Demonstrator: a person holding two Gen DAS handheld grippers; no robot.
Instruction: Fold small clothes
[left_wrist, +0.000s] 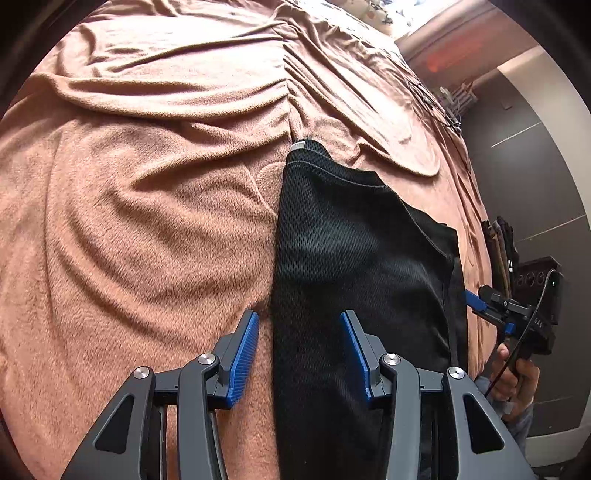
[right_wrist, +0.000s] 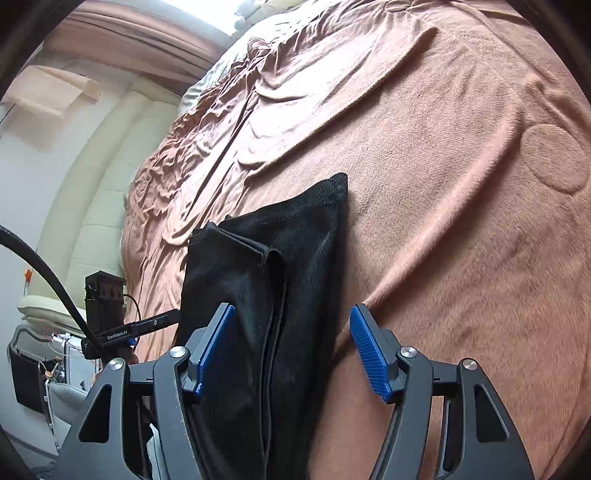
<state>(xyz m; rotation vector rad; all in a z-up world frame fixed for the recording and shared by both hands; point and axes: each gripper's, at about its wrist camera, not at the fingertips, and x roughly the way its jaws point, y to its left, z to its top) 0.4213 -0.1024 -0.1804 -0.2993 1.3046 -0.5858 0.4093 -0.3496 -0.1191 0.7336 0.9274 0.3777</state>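
Lengthwise fold laid: black mesh shorts (left_wrist: 354, 258) flat on blanket (left_wrist: 147, 221), left gripper (left_wrist: 299, 354) and right gripper (right_wrist: 291, 350) both open, empty; next, likely regrip one end for the crosswise fold.

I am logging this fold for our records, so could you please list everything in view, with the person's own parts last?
black mesh garment: one, black, folded lengthwise, lying on the blanket between both tools
blanket: one, salmon-brown, wrinkled, covering the bed
pale bedding: cream, at the bed's far end
wall: off-white, padded panels, beside the bed
left tool: one, black with blue pads, open, astride the garment's edge
right tool: one, black with blue pads, open, over the garment's other side
hand: one, gripping the right tool's handle
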